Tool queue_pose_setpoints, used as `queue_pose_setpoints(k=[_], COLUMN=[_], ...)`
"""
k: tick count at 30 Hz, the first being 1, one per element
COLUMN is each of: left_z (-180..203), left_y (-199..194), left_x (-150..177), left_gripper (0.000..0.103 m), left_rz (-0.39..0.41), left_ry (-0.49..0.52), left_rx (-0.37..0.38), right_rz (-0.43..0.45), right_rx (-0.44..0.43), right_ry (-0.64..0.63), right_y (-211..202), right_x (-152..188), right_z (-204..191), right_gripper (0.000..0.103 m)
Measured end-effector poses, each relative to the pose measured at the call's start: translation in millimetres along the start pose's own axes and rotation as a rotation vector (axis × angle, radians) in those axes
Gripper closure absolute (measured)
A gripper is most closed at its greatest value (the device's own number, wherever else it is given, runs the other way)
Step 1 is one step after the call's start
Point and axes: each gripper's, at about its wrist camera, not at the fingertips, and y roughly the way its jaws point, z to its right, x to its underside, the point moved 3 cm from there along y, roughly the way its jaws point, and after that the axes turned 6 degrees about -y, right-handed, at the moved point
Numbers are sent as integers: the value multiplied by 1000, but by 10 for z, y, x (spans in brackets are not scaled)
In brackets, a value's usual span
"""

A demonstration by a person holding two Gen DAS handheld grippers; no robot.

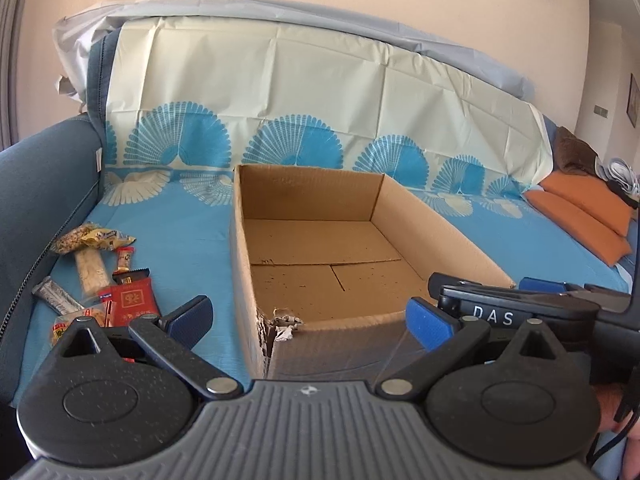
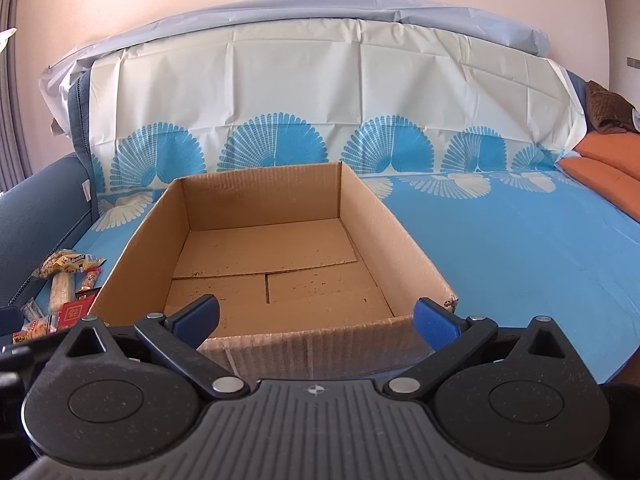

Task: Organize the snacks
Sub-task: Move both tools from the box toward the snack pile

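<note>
Cardboard, brown and corrugated, forms the open box that sits on a blue cloth with a fan pattern spread over a sofa seat and up its back. Nothing lies inside the box; its near left corner is torn. The snacks lie in a loose pile on the cloth to the left of the box, close to the dark blue sofa arm: a red packet with a gold emblem, a pale long wafer pack, a yellow bag of puffed pieces at the far end, and a silver wrapped bar at the left.

Both tools hover just short of the box's near wall. The left gripper has its blue-padded fingers spread wide with nothing between them, and the right gripper is likewise spread wide and holds nothing. Orange cushions lie far right on the seat.
</note>
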Motion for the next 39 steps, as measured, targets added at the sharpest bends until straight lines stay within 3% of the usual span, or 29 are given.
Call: queue_pose_setpoints(k=[8,29,33,36,39], left_z=[11,42,-5,-93,-283], left_y=[9,-72,-90,-91,-72], left_x=[19,40,10,-47,-152], left_gripper=[0,1,12,26,48], left_rz=[-4,32,32,23,10], left_ry=[53,45,52,69,74], left_rx=[-41,27,64,99,120], right_rz=[51,-19,-21,-19,-12], right_rx=[113,46,45,30,-6], right_ry=[-14,-39,-49,-53,-54], right_y=[-10,-6,1,3,-8], right_x=[-23,-45,-35,-37,-41], right_z=[20,-10,-24,-54,-93], right_gripper=[1,1,4,9,24])
